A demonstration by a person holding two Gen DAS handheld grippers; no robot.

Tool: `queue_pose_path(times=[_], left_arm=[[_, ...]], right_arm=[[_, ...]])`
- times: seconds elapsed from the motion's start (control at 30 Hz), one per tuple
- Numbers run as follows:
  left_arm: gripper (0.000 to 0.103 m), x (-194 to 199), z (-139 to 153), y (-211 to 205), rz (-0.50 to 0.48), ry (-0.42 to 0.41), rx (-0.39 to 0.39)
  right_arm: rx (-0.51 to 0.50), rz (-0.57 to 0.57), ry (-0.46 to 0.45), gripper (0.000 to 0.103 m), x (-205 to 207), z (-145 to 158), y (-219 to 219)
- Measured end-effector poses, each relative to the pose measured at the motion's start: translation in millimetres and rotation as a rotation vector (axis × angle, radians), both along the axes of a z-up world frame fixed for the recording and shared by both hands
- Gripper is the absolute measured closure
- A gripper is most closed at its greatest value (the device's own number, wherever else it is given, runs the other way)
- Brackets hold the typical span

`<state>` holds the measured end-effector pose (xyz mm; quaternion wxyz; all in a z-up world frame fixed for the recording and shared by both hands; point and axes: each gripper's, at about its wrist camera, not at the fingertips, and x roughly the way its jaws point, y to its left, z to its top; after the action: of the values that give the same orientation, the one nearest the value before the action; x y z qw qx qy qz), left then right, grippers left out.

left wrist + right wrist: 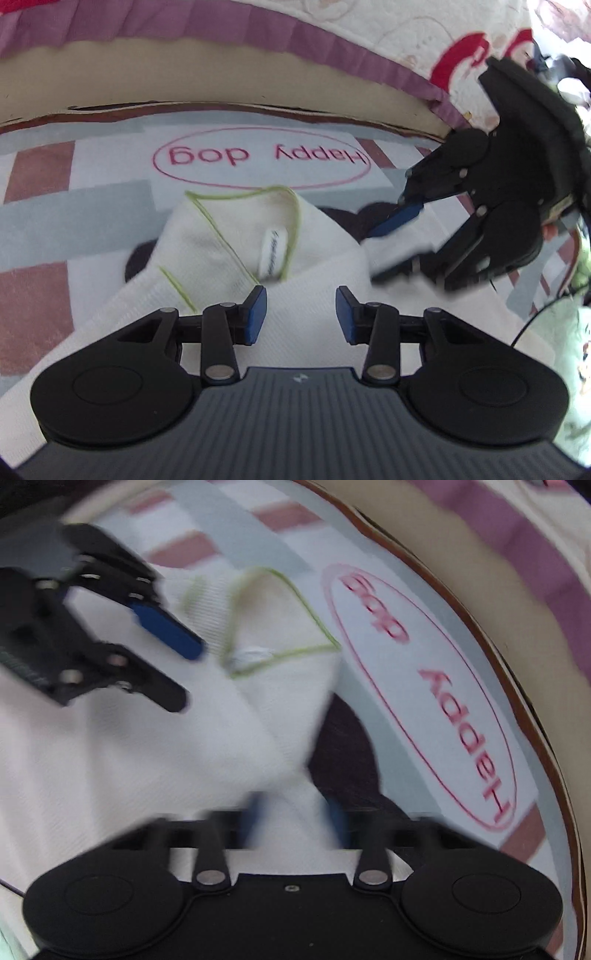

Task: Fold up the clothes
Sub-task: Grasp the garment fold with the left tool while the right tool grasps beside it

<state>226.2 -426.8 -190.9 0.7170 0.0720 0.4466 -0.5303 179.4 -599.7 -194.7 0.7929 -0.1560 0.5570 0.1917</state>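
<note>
Left tool: pads apart, nothing pinched, hovering over the white garment. Right tool: blurred, closed on a fold of that garment. Garment lies crumpled on the checked bed sheet, neckline up. Step, as judged: spreading it flat. Next calls for a left-side grip.

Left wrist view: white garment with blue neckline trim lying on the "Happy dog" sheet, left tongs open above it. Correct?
Not quite: the trim on the white garment is yellow-green, not blue, as the left wrist view shows along the neckline. The rest holds: it lies on the "Happy dog" sheet and the left tongs stand open above it.
</note>
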Motion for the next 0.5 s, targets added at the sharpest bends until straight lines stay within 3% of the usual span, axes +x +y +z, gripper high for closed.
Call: queue_pose_path(times=[0.13,0.4,0.47,0.5], left_arm=[[0.062,-6,11,8,-0.011,-0.042,-0.027],[0.060,-14,16,-10,-0.128,-0.104,-0.043],[0.058,-15,14,-11,-0.135,-0.098,-0.039],[0.058,-16,11,-11,-0.134,-0.097,-0.029]], right_arm=[[0.064,0.011,-0.110,0.099,-35,15,10],[0.010,0.020,-0.097,0.097,-36,6,13],[0.004,-0.002,-0.107,0.074,-30,5,12],[0.022,-0.016,-0.101,0.058,-25,3,9]])
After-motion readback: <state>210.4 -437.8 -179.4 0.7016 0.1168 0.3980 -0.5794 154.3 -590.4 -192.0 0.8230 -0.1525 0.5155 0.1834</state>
